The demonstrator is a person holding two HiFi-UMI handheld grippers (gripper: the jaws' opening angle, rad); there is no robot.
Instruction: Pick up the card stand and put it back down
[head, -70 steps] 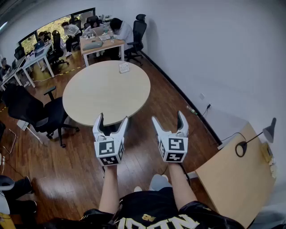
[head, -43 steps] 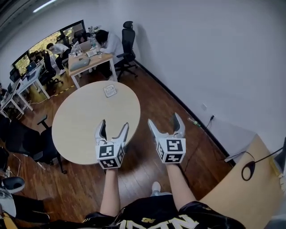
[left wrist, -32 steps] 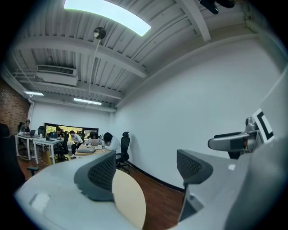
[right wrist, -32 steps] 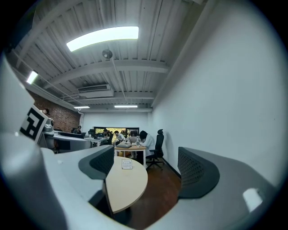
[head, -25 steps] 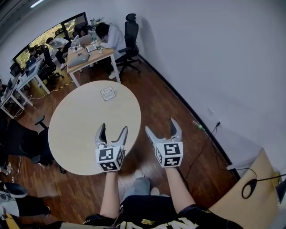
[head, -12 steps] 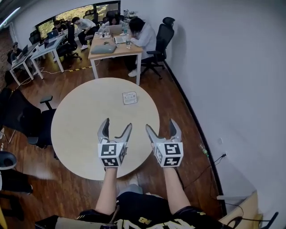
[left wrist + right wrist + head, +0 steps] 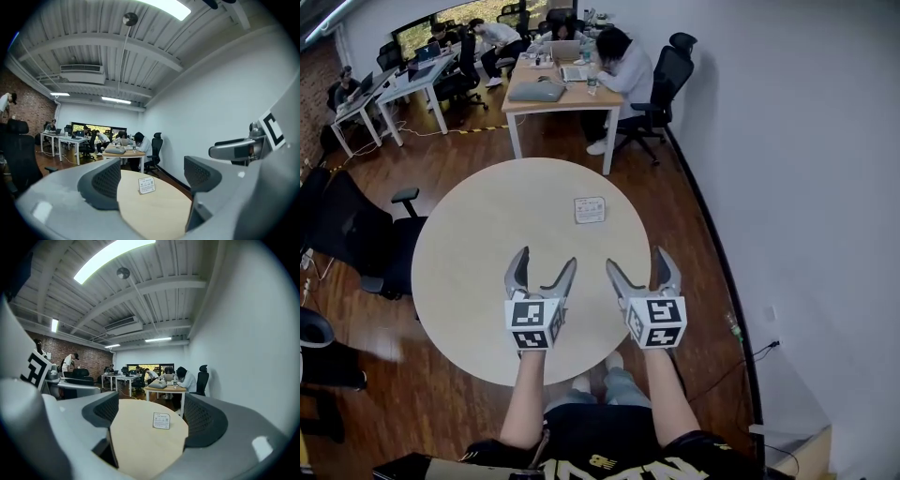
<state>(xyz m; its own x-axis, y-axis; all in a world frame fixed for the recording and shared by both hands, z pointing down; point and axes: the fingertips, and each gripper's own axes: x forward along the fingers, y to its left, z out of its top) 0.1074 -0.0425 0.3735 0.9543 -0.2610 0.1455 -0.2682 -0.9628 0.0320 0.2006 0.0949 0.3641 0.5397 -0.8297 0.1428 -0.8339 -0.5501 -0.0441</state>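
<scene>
The card stand (image 7: 589,210) is a small white card standing upright, with a darker edge and some print on its face (too small to read, though one patch looks like a square code). It stands alone on the far right part of the round, pale wooden surface (image 7: 478,253), near the rim and well ahead of both grippers, touching neither.

Its foot cannot be made out in any view. In the head view the near edge of the surface is covered by the grippers and the person's forearms.

The left gripper (image 7: 545,260) and the right gripper (image 7: 637,260) hang side by side over the near part of the surface. The jaws of each stand wide apart and hold nothing; in each gripper view the far-off stand merely shows in the gap between them.
</scene>
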